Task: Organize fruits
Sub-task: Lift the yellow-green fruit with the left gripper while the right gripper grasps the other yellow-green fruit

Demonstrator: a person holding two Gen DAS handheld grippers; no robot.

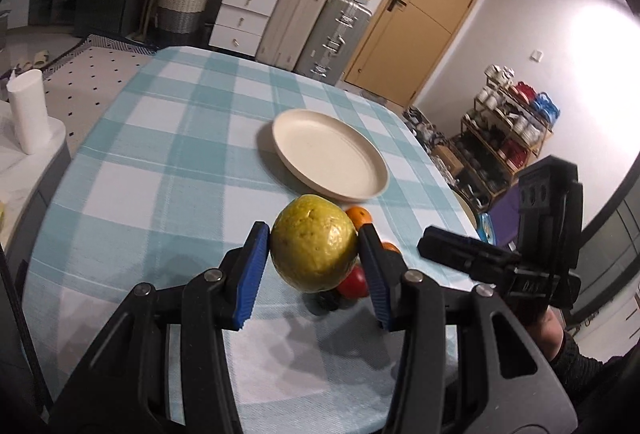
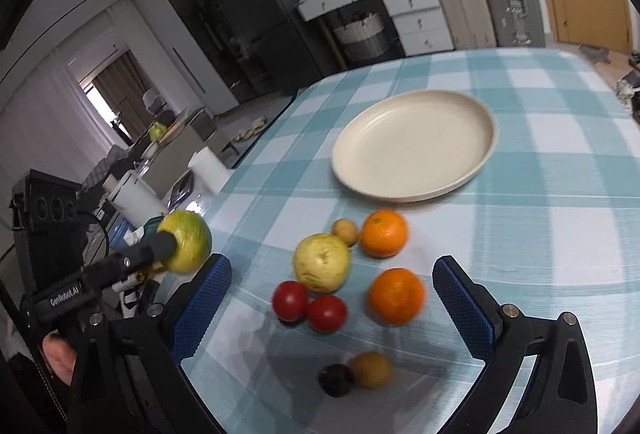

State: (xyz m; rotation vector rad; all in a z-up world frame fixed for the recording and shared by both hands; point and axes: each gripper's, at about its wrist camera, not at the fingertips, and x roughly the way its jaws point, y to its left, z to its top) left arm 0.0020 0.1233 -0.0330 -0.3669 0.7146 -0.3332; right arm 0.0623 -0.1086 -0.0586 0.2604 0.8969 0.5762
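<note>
Your left gripper was clamped on a yellow-green fruit, its blue pads pressed to either side, and the fruit hung clear of the checked cloth with its shadow below. From the right wrist view that same fruit showed at the far left, off the table's edge side, gripped at the end of the left gripper.

Your right gripper had its jaws wide apart with nothing between the pads; it hovered above the loose pile. Under it lay a pale yellow fruit, two red ones touching each other just below it, an orange up right and a second orange nearer the right pad. A small tan fruit sat between the pale one and the upper orange. Closest to the camera were a dark plum and a brownish fruit, side by side.

The cream plate stood bare beyond the pile, apart from every fruit. In the left wrist view the plate sat just past the held fruit, and the right gripper reached in from the right edge.
</note>
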